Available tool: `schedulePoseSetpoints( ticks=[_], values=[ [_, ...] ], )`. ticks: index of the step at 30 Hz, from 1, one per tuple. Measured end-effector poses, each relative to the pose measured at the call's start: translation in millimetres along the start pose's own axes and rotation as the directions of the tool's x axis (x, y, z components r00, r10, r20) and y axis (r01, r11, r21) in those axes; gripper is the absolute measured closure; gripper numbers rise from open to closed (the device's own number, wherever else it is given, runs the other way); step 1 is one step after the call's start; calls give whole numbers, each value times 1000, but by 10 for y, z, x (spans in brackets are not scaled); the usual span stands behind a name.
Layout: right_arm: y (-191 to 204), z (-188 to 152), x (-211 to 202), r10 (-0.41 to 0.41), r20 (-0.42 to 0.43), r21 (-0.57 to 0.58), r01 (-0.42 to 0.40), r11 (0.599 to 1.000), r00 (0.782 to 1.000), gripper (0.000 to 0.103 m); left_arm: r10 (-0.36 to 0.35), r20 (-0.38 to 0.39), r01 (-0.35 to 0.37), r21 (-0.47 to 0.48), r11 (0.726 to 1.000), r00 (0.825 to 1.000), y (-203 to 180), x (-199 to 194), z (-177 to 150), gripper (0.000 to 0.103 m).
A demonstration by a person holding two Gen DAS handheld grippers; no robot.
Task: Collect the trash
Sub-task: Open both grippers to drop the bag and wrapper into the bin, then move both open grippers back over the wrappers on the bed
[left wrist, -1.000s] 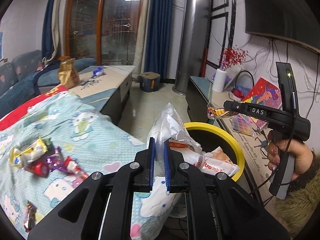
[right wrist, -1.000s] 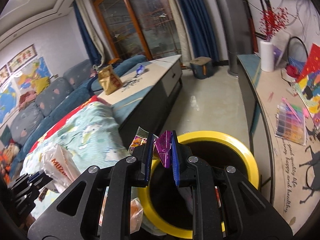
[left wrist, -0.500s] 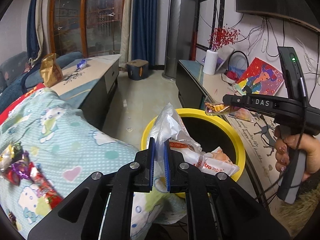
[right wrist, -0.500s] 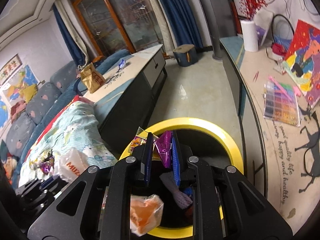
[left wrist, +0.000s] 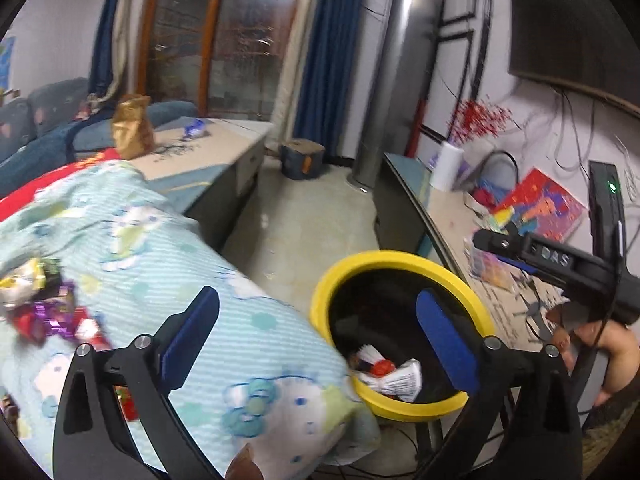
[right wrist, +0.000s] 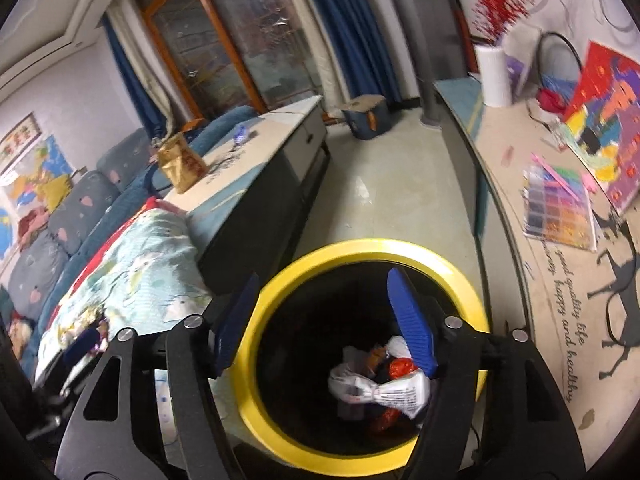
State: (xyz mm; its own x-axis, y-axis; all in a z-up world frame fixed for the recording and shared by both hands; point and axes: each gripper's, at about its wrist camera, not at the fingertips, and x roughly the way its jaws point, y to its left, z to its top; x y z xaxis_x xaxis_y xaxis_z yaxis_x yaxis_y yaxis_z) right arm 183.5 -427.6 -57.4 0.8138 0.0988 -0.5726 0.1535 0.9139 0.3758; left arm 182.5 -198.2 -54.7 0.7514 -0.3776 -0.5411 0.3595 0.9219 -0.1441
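A quilted blanket (left wrist: 208, 280) with a cartoon print fills the near left, and a heap of bright candy wrappers (left wrist: 40, 304) lies on it at the far left edge. Just right of the blanket stands the yellow-rimmed bin (left wrist: 394, 258), dark inside, beside a long table (right wrist: 560, 280) along the right wall. At the bottom of the bin lies a crumpled white printed bag (right wrist: 380, 390) among orange and red wrappers. The left gripper (left wrist: 318, 334) hangs over the bin's near left rim; its jaws have just been opening and stand spread wide with nothing between them, the bag below them. The right gripper (right wrist: 324, 314) points down into the bin; its jaws have also just been opening, released and empty, the trash lying beneath them.
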Motion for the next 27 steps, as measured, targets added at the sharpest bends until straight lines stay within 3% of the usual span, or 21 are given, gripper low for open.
schedulePoseSetpoints(
  ticks=[10,27],
  values=[
    [689,-94,-124,122,0,-151,-121,981,993,37,130,91,-122,-85,989,987,473,-478,71,7],
    [1377,-316,-284,239,-51,-296,-243,924,970,36,244,153,-213,-191,958,958,1010,-988,60,7]
  ],
)
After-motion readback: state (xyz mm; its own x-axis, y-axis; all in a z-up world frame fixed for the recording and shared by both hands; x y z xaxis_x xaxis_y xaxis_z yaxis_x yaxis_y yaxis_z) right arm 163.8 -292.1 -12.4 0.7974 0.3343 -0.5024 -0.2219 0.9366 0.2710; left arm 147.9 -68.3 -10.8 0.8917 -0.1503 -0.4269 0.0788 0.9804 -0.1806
